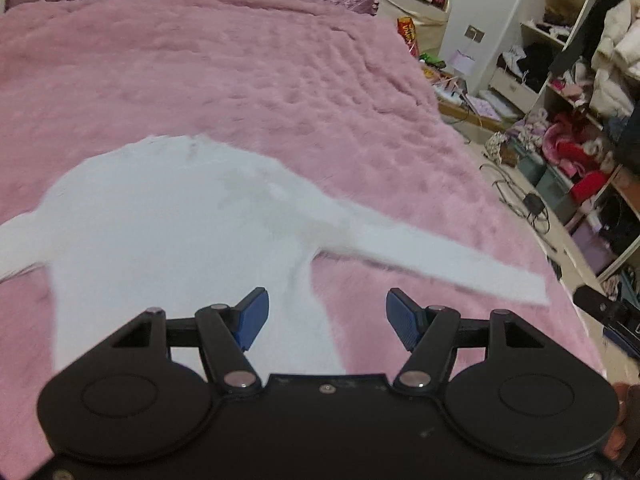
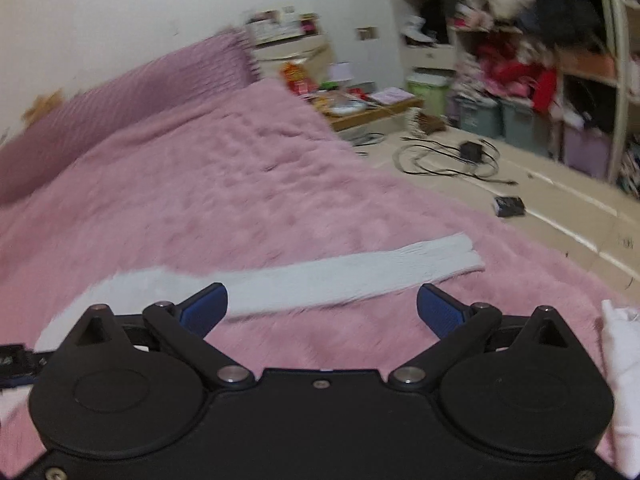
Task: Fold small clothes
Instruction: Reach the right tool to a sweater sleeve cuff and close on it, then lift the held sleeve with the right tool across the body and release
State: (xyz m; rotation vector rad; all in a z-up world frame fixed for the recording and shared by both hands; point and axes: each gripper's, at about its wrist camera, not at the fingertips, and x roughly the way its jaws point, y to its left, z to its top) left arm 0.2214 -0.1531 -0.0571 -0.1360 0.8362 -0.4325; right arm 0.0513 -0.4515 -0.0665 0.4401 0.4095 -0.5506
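A white top (image 1: 160,220) lies flat on the pink bed (image 1: 240,80), one sleeve (image 2: 360,272) stretched out; both tongs, left (image 1: 327,318) and right (image 2: 322,312), are spread and empty.

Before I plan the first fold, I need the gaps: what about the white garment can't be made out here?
- Hem of the white garment: left wrist view, hidden behind the left claw.
- Its other sleeve: cut off by the frame edge.
- Body: right wrist view shows mainly the long sleeve, blurred, above the right claw.
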